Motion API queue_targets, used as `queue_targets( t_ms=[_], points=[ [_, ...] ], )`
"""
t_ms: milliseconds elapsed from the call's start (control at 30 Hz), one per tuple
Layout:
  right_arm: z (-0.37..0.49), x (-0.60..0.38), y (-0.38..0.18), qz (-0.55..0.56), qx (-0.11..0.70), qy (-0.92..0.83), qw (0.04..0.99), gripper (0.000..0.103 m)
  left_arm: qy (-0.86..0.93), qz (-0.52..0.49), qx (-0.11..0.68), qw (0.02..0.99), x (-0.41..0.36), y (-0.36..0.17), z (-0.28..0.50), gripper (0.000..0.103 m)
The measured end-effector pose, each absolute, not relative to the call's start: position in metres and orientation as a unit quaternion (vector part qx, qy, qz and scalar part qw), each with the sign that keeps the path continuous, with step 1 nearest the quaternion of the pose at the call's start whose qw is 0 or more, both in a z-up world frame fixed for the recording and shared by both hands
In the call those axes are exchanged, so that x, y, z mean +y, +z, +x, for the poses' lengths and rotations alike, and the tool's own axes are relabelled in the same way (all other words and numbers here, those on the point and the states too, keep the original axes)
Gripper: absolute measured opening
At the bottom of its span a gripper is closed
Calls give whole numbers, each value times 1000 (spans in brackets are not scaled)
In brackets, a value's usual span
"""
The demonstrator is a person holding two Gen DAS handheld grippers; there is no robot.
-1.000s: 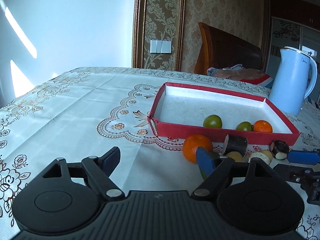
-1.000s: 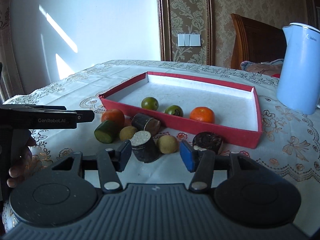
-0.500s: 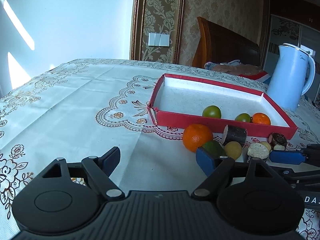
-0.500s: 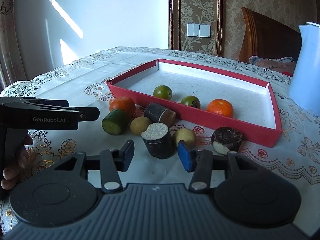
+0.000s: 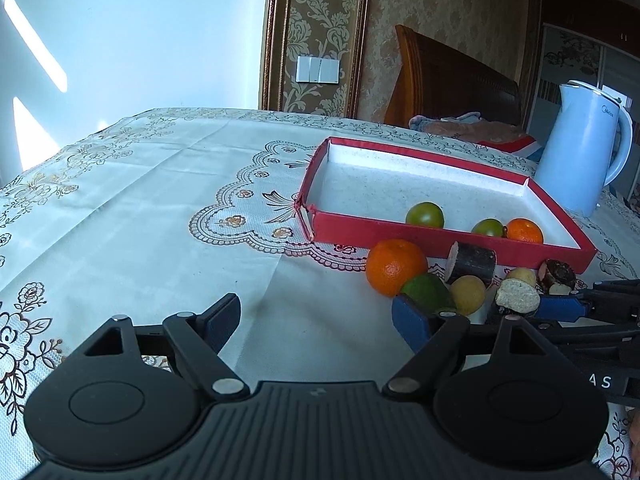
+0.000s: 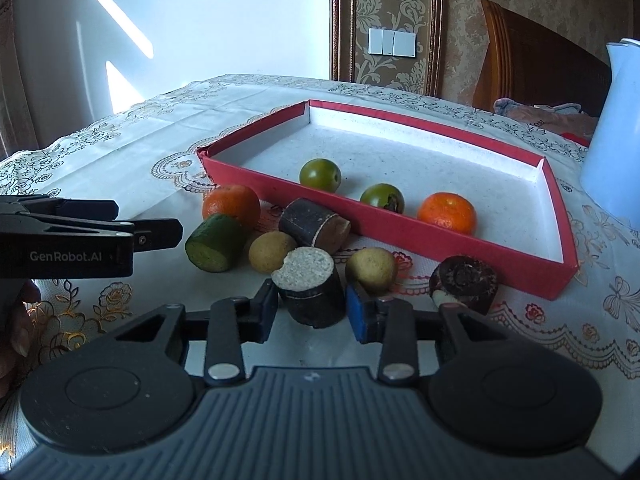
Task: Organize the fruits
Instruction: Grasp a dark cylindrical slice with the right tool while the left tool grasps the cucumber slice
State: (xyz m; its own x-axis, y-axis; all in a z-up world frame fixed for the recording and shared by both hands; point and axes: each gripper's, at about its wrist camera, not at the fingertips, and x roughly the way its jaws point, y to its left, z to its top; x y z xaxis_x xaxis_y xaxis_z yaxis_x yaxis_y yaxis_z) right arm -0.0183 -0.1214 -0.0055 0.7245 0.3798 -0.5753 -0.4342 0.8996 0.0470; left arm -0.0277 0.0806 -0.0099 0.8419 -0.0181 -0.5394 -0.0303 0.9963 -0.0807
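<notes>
A dark cylinder piece with a pale cut end (image 6: 312,296) stands upright on the tablecloth between the pads of my right gripper (image 6: 312,316). Its jaws are closing and touch the piece on both sides. Around it lie a green cut piece (image 6: 214,246), two yellow round fruits (image 6: 272,251), a second dark cylinder (image 6: 316,224), a dark round piece (image 6: 464,284) and an orange (image 6: 231,204). The red tray (image 6: 400,232) behind holds two green fruits (image 6: 320,174) and an orange (image 6: 446,210). My left gripper (image 5: 316,316) hovers open and empty, left of the pile.
A pale blue kettle (image 5: 580,152) stands beyond the tray's right end. A wooden chair (image 5: 452,80) with cloth on it sits behind the table. The embroidered tablecloth (image 5: 140,208) stretches to the left. A hand (image 6: 16,320) holds the left gripper.
The right gripper moved forward around the upright dark cylinder and its jaws narrowed onto it. The left gripper stayed in place, still open.
</notes>
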Motion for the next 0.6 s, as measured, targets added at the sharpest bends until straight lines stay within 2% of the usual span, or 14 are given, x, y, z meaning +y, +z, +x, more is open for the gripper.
queue_targets(
  t_ms=[600],
  points=[
    [-47,-161,-8,1,296,204,933,34,-31,-14,282,959,50,-8,-33,83]
  ],
)
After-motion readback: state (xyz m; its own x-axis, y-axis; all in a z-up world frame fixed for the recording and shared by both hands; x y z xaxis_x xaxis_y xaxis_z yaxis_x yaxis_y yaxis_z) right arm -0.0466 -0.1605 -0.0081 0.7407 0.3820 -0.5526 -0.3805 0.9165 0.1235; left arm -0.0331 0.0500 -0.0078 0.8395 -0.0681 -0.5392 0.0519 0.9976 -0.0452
